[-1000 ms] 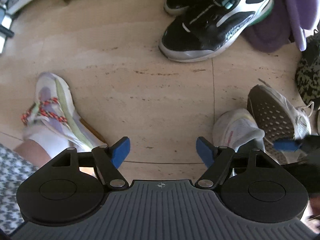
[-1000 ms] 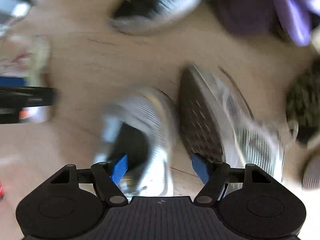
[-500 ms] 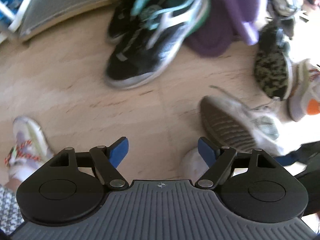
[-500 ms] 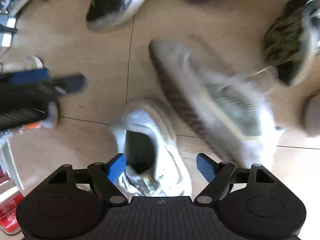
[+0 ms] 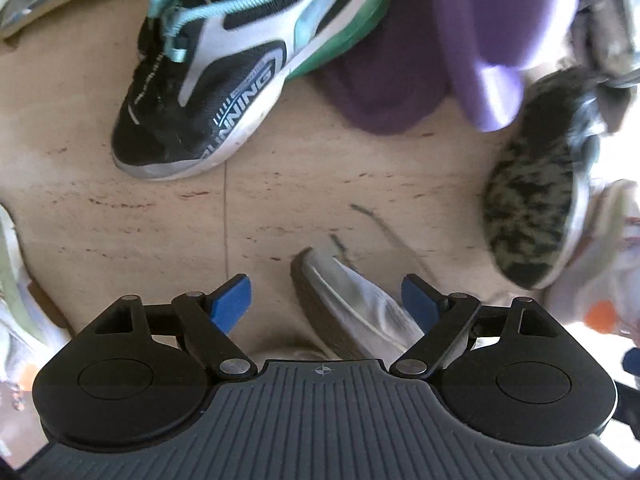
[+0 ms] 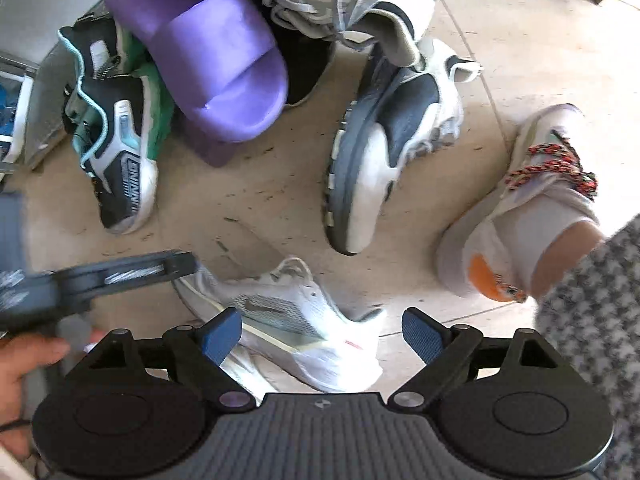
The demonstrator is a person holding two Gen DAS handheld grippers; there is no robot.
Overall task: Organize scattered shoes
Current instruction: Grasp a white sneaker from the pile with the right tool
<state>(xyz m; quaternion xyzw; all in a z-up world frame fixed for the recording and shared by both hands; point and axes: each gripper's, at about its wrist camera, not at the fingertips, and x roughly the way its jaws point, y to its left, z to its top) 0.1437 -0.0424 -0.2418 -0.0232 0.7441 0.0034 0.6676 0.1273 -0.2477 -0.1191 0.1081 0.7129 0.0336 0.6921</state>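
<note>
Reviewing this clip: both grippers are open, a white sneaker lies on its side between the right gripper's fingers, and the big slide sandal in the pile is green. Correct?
Not quite. The slide sandal is purple, as the right wrist view shows; the green belongs to the black running shoe beside it. The rest holds: left gripper and right gripper are open, and the white sneaker lies between the right one's fingers.

Both wrist views look steeply down at the floor from close above, sharing the white shoe (image 5: pixel 360 312) (image 6: pixel 304 320) at lower centre, the teal-laced sneaker (image 5: pixel 224 80) (image 6: pixel 116 136) upper left, and the purple slide (image 5: pixel 500 40) (image 6: pixel 216 68).
</note>
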